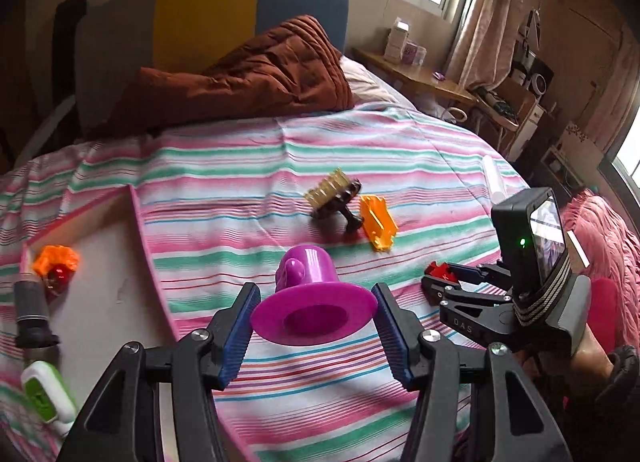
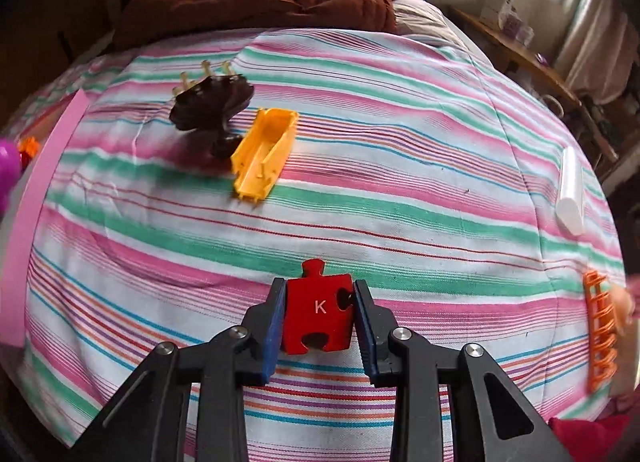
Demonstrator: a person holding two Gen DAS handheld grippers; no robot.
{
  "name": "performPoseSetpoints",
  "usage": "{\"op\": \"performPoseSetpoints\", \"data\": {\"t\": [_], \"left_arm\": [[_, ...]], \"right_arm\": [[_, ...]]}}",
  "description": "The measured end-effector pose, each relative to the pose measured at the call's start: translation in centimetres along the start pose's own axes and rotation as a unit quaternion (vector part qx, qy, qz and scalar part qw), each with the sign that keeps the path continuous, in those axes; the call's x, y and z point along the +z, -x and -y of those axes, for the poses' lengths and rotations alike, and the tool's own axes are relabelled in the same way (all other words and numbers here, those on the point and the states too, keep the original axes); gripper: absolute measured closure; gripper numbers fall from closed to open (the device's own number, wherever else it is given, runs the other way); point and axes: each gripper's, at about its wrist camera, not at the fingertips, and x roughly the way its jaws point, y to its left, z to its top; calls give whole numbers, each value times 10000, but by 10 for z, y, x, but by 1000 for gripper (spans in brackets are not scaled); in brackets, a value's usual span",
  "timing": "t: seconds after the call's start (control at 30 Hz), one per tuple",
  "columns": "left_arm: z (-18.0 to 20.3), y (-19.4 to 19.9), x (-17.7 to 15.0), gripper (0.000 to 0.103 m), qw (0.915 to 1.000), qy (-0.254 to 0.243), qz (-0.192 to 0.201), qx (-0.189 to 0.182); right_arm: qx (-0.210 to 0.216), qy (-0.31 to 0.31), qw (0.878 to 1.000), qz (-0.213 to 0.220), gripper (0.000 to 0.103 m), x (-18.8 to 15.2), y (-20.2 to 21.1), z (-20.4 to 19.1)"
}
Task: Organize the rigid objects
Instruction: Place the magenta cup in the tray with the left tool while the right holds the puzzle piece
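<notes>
Right gripper [image 2: 320, 314] clamps a red puzzle piece [image 2: 318, 312] — marked "K"; left gripper [image 1: 314, 322] pinches a purple funnel [image 1: 312, 298].

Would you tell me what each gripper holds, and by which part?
Left gripper: purple cup, by its flared rim. Right gripper: red puzzle piece, by its side edges.

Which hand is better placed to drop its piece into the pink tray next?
Probably left. Its tongs hold the purple cup right beside the pink tray; the right tongs, gripping the red puzzle piece, sit farther away.
</notes>
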Motion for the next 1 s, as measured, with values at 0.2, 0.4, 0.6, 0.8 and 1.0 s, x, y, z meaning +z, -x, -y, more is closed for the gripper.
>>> {"op": "performPoseSetpoints", "data": {"t": [0.2, 0.4, 0.6, 0.8, 1.0], "left_arm": [[-33, 39, -5, 45, 9984, 221, 313, 404], [-69, 72, -12, 45, 9935, 516, 562, 848], [-94, 96, -23, 45, 9874, 706, 723, 1218], [-113, 108, -37, 45, 9833, 889, 737, 1406], [-130, 114, -55, 45, 9805, 1093, 668, 1492]], "right_arm": [[285, -235, 9993, -51, 70, -1, -1, 11], [236, -129, 9996, 28, 70, -3, 1, 8], [119, 19, 9998, 141, 70, -6, 1, 5], [76, 73, 9997, 223, 70, -8, 1, 5], [40, 95, 9996, 273, 70, -9, 1, 6]]}}
